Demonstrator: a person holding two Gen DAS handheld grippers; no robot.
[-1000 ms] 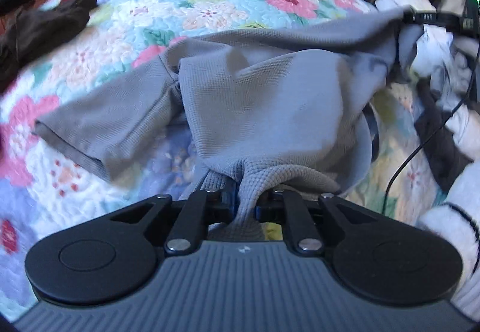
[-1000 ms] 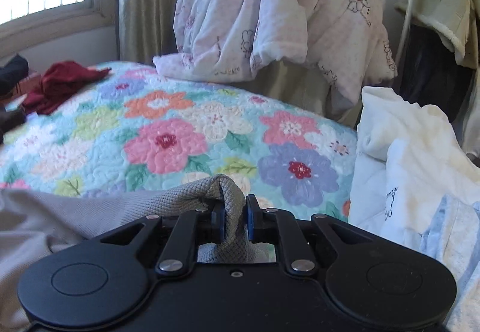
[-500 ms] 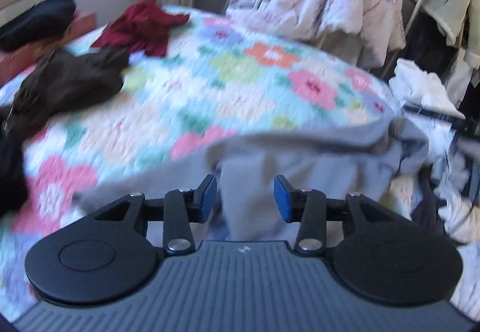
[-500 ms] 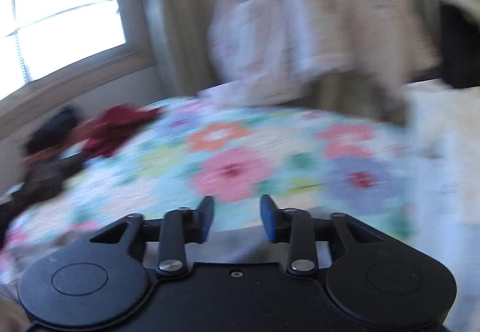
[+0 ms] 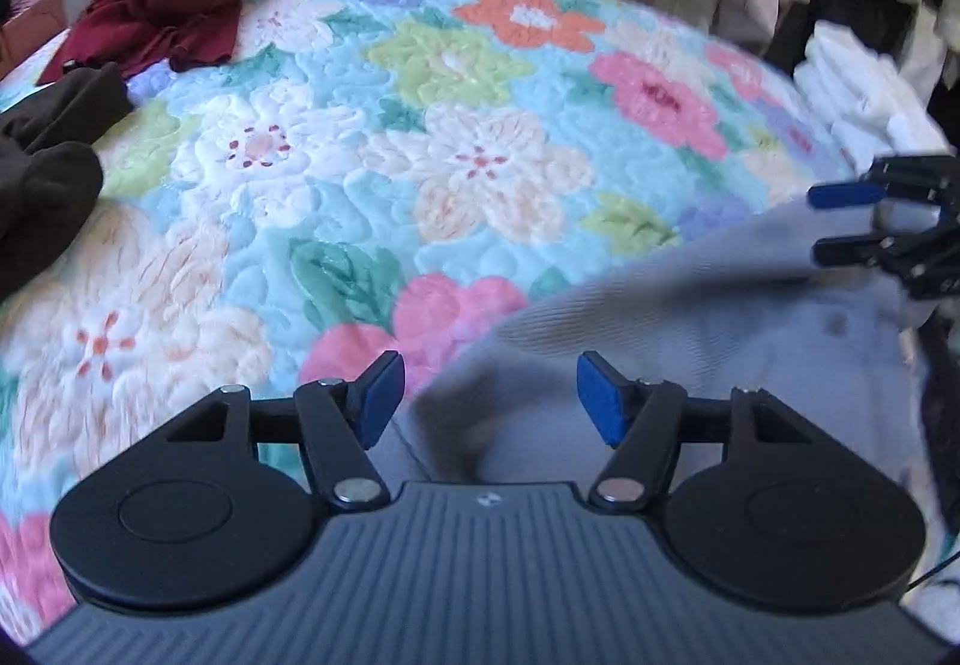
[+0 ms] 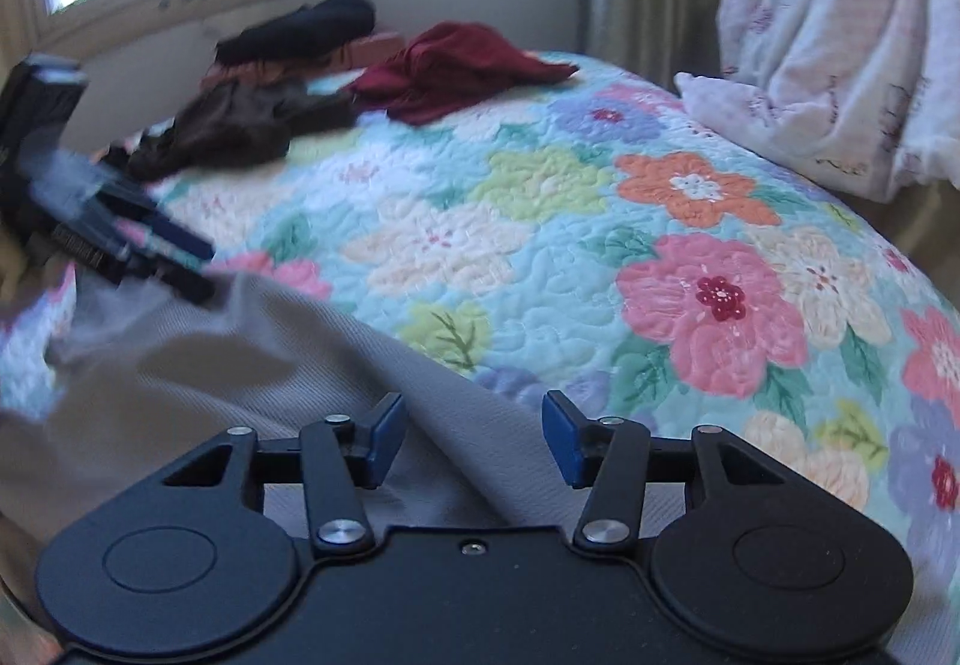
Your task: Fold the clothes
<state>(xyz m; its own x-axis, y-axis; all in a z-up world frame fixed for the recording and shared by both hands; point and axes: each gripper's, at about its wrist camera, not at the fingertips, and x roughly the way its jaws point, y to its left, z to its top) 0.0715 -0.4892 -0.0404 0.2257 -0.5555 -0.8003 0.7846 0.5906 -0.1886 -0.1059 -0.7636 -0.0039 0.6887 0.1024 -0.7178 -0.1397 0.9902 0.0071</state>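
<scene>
With the fingers of the left gripper [image 5: 489,401] and right gripper [image 6: 474,440] spread and nothing held, the grey shirt [image 5: 690,353] is seen lying on the bed [image 5: 420,155] just beyond and beneath them, so a fresh grip is judged needed.

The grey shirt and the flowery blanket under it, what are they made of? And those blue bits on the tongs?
The grey shirt looks like soft knit fabric, probably cotton: fine ribbed lines, matte, droopy folds. The flowery blanket looks like a padded quilt: puffy stitched swirls over printed flowers. The blue pads on the left tongs look rubbery and dull, though that is a guess.
</scene>
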